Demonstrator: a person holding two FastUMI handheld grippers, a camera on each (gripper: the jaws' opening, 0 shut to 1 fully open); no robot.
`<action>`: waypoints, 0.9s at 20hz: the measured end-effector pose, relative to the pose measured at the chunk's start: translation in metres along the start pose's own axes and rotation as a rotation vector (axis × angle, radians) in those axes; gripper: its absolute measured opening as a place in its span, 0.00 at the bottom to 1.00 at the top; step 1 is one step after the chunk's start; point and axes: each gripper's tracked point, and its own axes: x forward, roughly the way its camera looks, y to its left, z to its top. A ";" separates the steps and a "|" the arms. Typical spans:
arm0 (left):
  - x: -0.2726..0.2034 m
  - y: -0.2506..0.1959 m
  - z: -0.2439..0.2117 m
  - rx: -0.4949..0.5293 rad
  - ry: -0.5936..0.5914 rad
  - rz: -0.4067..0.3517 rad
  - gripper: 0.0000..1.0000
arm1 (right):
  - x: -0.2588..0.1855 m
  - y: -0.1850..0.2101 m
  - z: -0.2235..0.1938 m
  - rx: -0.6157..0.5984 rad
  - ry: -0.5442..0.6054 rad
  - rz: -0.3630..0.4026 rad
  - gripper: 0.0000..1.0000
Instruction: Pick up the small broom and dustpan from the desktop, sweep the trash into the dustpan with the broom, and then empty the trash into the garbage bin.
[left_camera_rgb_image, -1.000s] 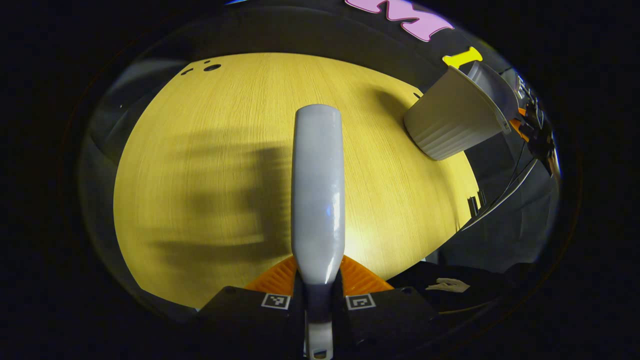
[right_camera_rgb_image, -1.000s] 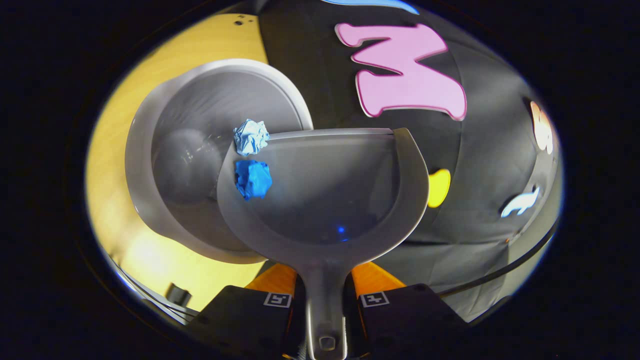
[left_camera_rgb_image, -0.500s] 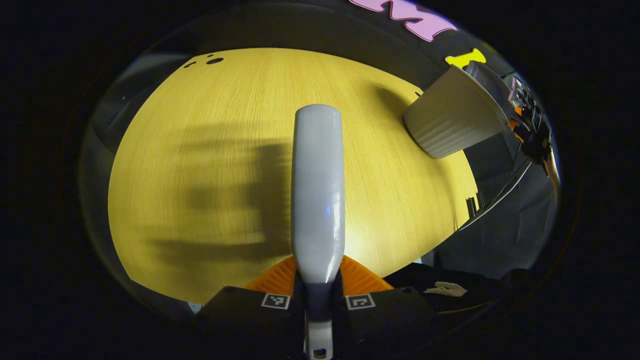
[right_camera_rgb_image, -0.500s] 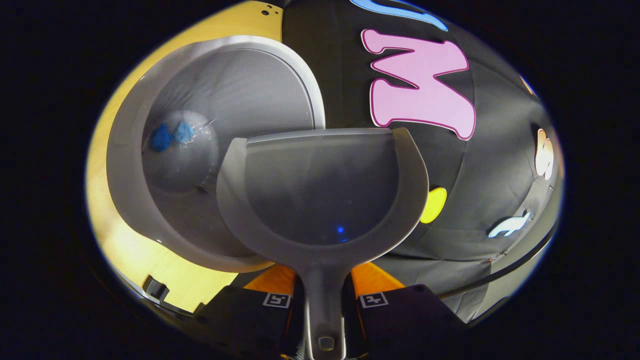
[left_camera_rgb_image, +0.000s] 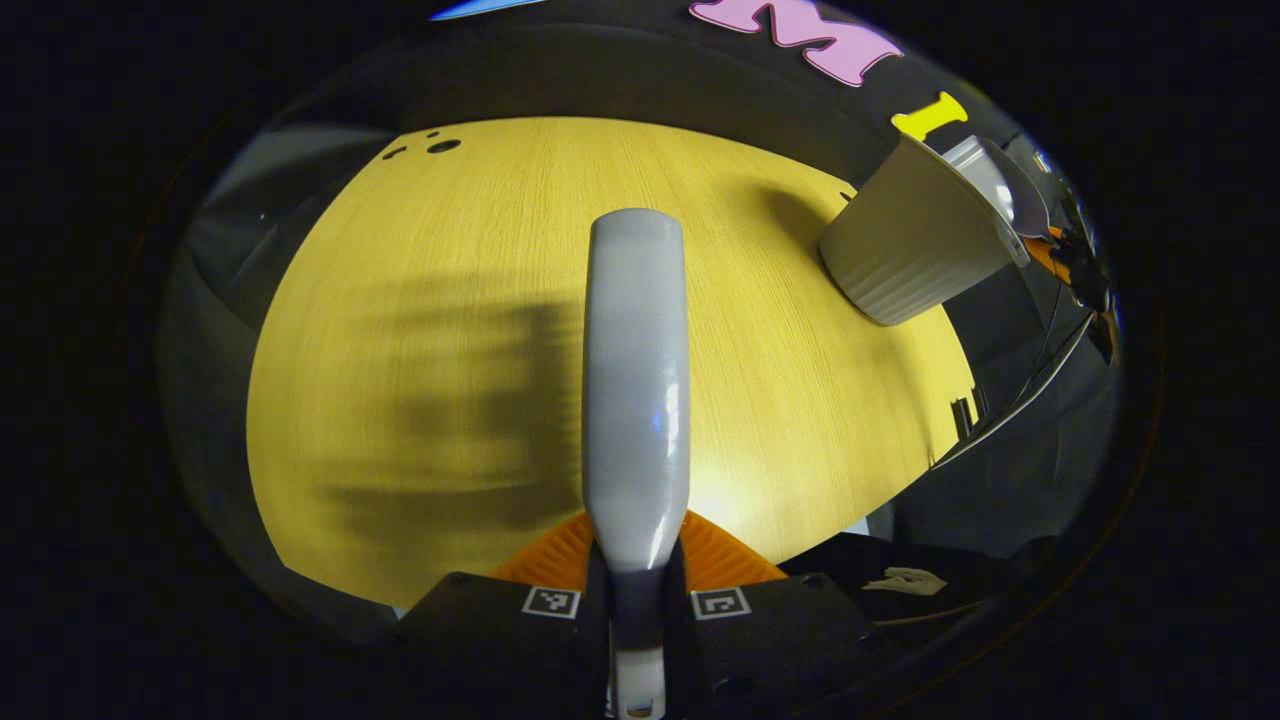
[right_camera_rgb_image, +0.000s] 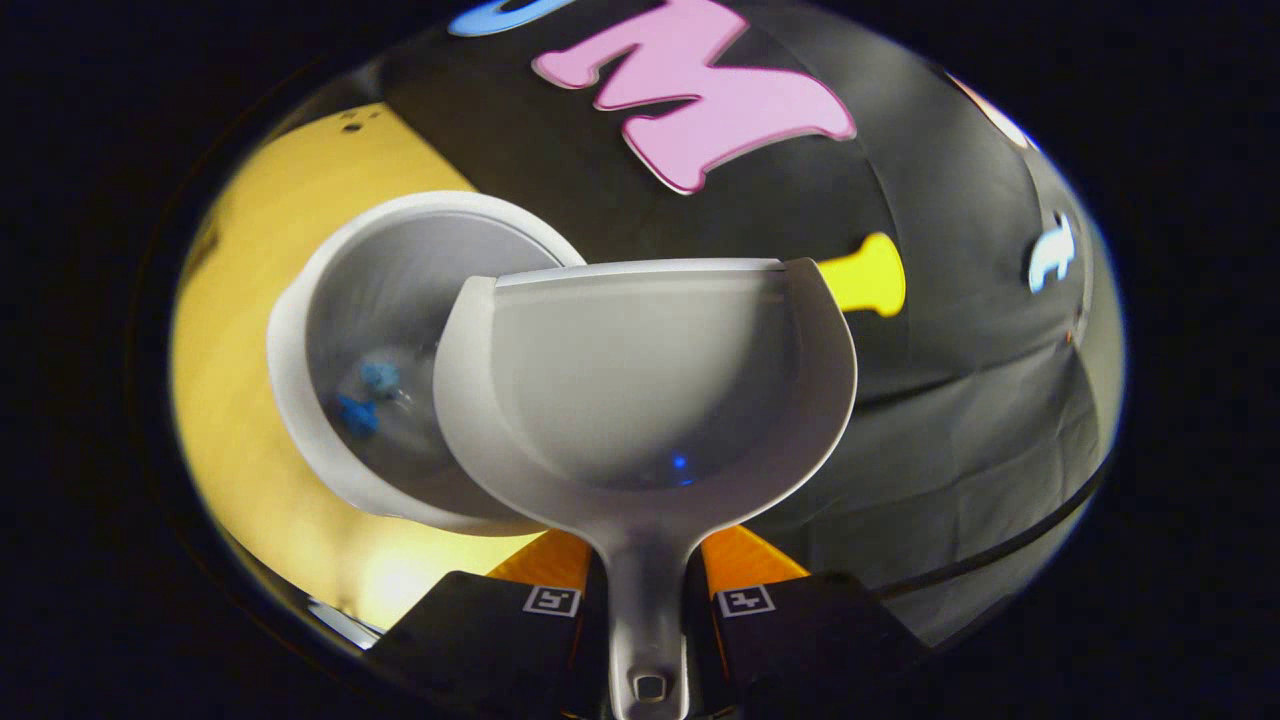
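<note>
Black cloth walls the booth behind a yellow wood-grain table (left_camera_rgb_image: 420, 330), which spreads wide across the left gripper view and shows again as a strip at the left of the right gripper view. On that table, near its far right edge, stands the white garbage bin (left_camera_rgb_image: 915, 250), ribbed toward its base; the right gripper view looks down into its mouth (right_camera_rgb_image: 400, 300), where two small blue wads of trash (right_camera_rgb_image: 368, 395) lie close together on the bottom. The grey dustpan (right_camera_rgb_image: 650, 380) hangs just beside and partly over the bin's rim, its scoop bare, its handle running back between the fingers of the right tool (right_camera_rgb_image: 648, 600) — both press on it, so the tool is clamped on the handle. The small broom (left_camera_rgb_image: 637, 380) points straight ahead over the table in the left gripper view — the left tool (left_camera_rgb_image: 637, 603) grips it near its lower end, both fingers tight against it.
</note>
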 end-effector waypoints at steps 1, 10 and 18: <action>-0.003 0.001 0.001 0.010 -0.008 0.012 0.26 | -0.006 0.001 -0.005 0.084 0.020 0.026 0.35; -0.014 -0.002 0.009 -0.010 -0.071 0.025 0.27 | -0.027 0.015 0.019 0.556 0.039 0.259 0.35; -0.014 -0.001 0.007 -0.012 -0.076 0.043 0.27 | -0.068 0.022 0.049 0.735 -0.038 0.408 0.35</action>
